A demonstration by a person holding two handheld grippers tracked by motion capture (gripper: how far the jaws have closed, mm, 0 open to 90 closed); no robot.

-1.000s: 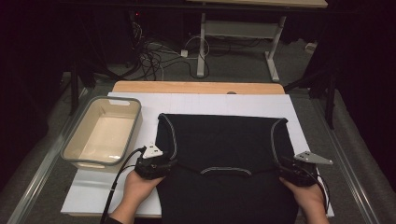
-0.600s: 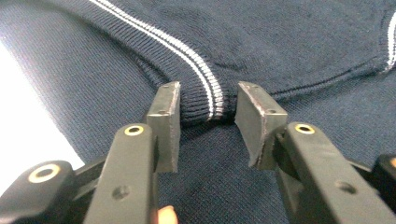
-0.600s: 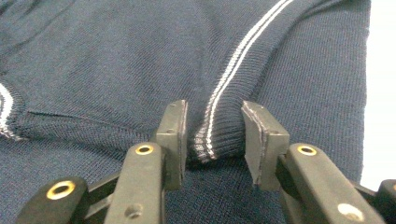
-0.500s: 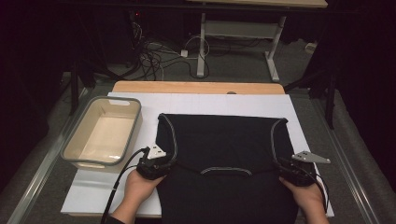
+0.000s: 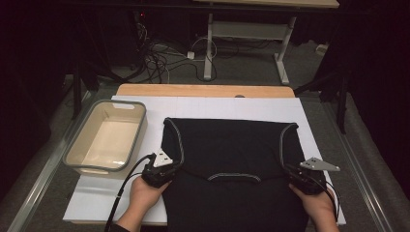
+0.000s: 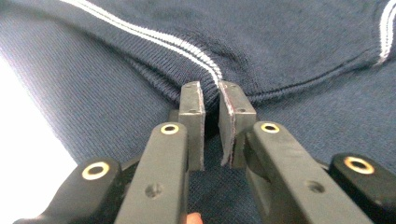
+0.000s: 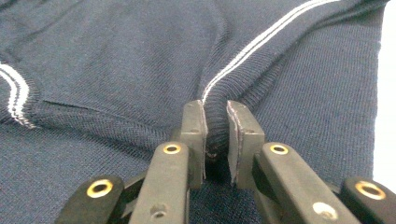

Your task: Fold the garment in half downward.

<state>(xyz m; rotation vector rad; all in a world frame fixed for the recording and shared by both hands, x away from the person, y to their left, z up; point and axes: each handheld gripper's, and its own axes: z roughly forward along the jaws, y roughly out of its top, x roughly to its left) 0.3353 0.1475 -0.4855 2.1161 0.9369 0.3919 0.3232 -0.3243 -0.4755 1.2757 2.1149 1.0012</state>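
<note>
Two tools grip a dark navy knit garment (image 5: 232, 159) that lies spread flat on the white sheet (image 5: 227, 107) covering the table. The left tool (image 5: 170, 170) sits at the garment's left edge, held in the person's left hand (image 5: 145, 193); in the left gripper view its jaws stand only narrowly apart, pinched on a ribbed fold of the fabric where a white stripe (image 6: 187, 51) runs into them. The right tool (image 5: 292, 173), in the right hand (image 5: 316, 205), sits at the garment's right edge; the right gripper view shows its jaws likewise close together with a thick ridge of ribbed, striped edge (image 7: 261, 42) clamped between the pads.

From the high view the garment reads as near black, with pale trim along both armholes and a curved neckline (image 5: 235, 177) between the two tools. Up close, the gripper views show the cloth as navy blue with a fine knit texture and double white lines in the trim.

An empty beige tub with a grey rim (image 5: 77, 157) stands on the sheet just left of the garment. Beyond the table, cables (image 5: 164, 55) lie on the floor under a desk frame (image 5: 241, 29).

No readable writing or label shows.
</note>
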